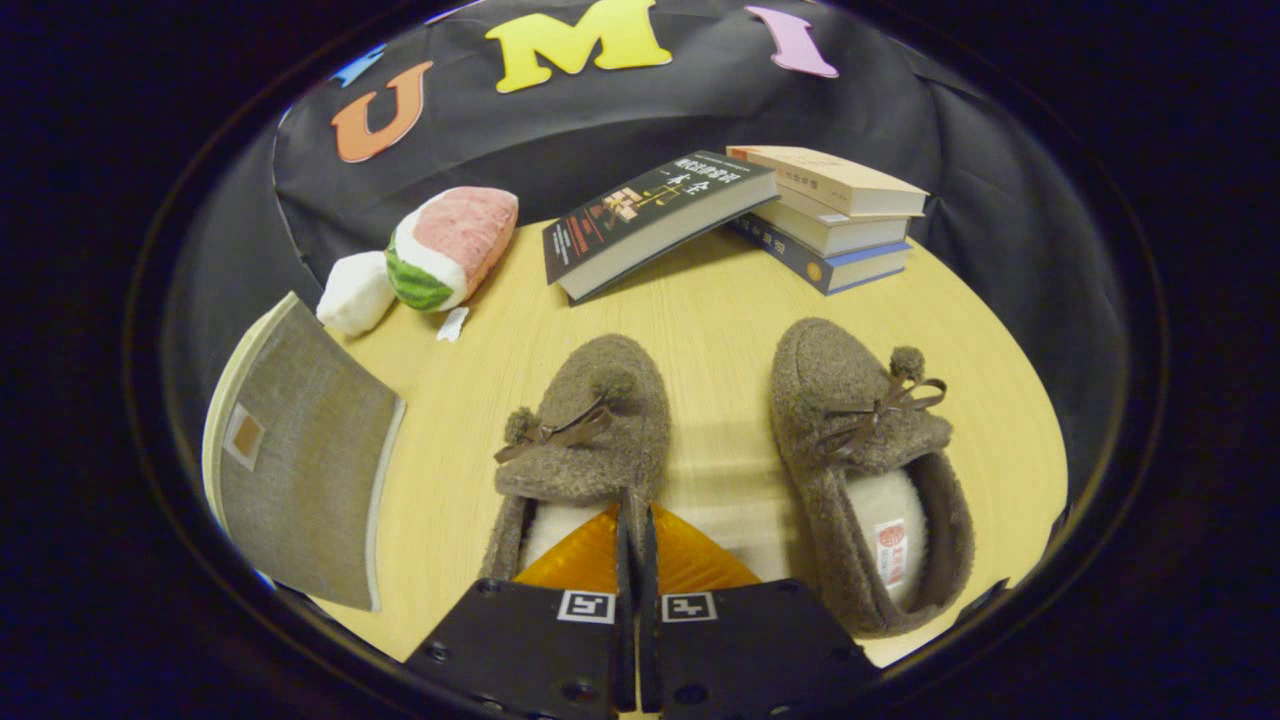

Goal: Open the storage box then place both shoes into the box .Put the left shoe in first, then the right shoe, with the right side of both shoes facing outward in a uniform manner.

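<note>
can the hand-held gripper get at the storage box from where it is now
Probably yes. The hand-held gripper sits with its fingers closed together at the collar of the left shoe. The storage box lies beside that shoe, with bare table between them.

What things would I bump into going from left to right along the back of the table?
White plush → watermelon-slice plush → leaning dark book → stack of books. Nearer, the gripper has its fingers pinched together at the left shoe.
</note>
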The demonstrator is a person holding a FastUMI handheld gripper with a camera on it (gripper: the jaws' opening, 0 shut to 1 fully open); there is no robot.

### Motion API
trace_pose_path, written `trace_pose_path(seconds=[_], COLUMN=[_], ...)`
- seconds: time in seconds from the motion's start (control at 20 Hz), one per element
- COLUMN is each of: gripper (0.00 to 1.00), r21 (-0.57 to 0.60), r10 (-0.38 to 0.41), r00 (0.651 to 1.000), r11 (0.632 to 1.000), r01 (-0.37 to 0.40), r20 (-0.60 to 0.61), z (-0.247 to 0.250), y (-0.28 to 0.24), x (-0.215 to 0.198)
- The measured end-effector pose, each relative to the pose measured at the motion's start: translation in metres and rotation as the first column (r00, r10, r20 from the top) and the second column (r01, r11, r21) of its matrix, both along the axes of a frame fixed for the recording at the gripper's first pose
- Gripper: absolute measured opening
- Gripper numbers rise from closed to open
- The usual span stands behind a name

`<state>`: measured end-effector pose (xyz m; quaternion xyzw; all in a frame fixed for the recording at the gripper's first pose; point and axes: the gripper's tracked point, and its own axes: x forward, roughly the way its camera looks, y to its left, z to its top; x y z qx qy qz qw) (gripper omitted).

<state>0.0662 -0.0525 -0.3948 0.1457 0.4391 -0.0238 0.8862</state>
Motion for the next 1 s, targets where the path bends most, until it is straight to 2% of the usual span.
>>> trace_pose_path(seconds=[0.25,0.55,0.85,1.0], gripper=[0.00,0.00,0.00,0.00], r21=[0.112,0.228,0.326,0.358], r10=[-0.111,-0.193,-0.228,-0.241], r00=[0.994,0.979,0.963,0.956], r11=[0.987,0.958,0.929,0.919], r01=[0.112,0.175,0.172,0.167], r20=[-0.011,0.060,0.142,0.170], z=[0.028,0.121,0.221,0.251], y=[0.001,0.020,0.077,0.122], x=[-0.004,-0.012,-0.002,0.006])
